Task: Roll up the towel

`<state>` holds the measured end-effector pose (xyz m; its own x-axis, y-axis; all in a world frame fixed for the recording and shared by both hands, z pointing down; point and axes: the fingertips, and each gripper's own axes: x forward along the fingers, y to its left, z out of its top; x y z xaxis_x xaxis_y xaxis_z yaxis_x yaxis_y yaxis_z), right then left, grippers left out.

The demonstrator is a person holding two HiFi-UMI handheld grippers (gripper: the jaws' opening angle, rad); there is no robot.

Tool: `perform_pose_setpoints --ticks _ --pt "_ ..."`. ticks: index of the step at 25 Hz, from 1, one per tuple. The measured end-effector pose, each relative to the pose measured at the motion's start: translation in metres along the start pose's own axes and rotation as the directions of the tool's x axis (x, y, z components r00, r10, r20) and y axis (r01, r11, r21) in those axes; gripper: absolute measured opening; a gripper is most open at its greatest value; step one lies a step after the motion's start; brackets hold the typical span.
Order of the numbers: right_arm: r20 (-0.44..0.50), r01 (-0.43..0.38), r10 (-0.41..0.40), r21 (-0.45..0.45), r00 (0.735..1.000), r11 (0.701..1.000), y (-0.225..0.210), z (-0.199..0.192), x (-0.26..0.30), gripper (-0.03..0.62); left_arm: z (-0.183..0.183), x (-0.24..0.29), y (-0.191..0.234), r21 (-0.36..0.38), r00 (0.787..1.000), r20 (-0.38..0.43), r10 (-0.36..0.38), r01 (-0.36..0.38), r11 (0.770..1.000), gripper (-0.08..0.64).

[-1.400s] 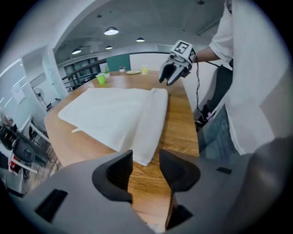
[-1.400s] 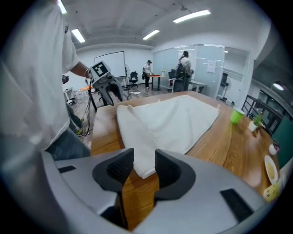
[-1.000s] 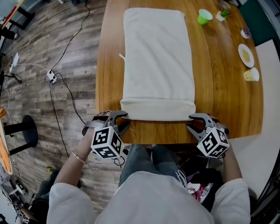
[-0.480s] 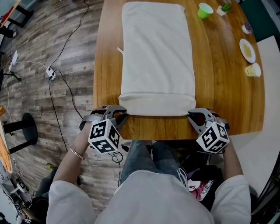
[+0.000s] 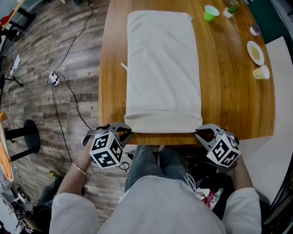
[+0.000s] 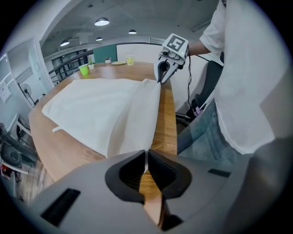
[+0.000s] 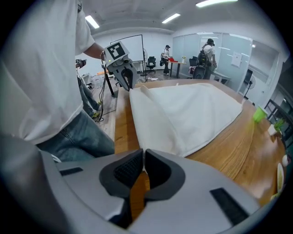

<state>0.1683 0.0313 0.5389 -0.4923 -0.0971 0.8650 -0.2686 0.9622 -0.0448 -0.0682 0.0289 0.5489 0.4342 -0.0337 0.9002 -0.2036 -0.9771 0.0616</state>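
A cream towel (image 5: 162,68) lies lengthwise on the wooden table (image 5: 229,91), its near end forming a folded band by the table's front edge. My left gripper (image 5: 124,133) is shut on the towel's near left corner; its jaws have just been closing, and a thin white edge (image 6: 145,155) shows between them. My right gripper (image 5: 200,134) is shut on the near right corner, where the cloth (image 7: 192,109) runs down into the closed jaws. Each gripper view shows the other gripper, the right one (image 6: 161,75) and the left one (image 7: 126,80), pinching its corner.
A green cup (image 5: 211,13), a plate (image 5: 255,52) and a small pale cup (image 5: 262,72) stand along the table's far right side. A power strip (image 5: 54,78) with cables lies on the floor to the left. People stand in the background of the right gripper view.
Both grippers' jaws have shut on the towel's near corners. They have drawn the near end closer to the table's front edge.
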Motion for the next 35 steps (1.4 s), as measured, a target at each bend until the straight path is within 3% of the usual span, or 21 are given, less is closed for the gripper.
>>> perform_pose_setpoints --ticks 5,16,25,35 --pt "0.049 -0.001 -0.001 0.055 0.999 0.999 0.003 0.014 -0.02 0.015 0.005 -0.019 -0.002 -0.041 1.0 0.03 -0.008 0.009 0.999 0.025" --pt "0.091 0.055 -0.065 0.101 0.994 0.993 -0.06 0.05 -0.041 0.015 0.03 -0.045 0.066 -0.062 0.996 0.077 0.036 -0.031 0.998 0.026" --pt "0.089 0.075 -0.092 0.177 0.992 0.981 -0.132 0.06 -0.023 0.015 0.04 -0.028 0.143 -0.166 0.993 0.077 0.088 -0.075 0.983 0.026" --pt "0.043 0.102 -0.114 0.22 0.993 0.97 -0.174 0.046 0.015 0.017 0.033 0.007 0.18 -0.201 0.988 0.039 0.146 -0.136 0.97 0.03"
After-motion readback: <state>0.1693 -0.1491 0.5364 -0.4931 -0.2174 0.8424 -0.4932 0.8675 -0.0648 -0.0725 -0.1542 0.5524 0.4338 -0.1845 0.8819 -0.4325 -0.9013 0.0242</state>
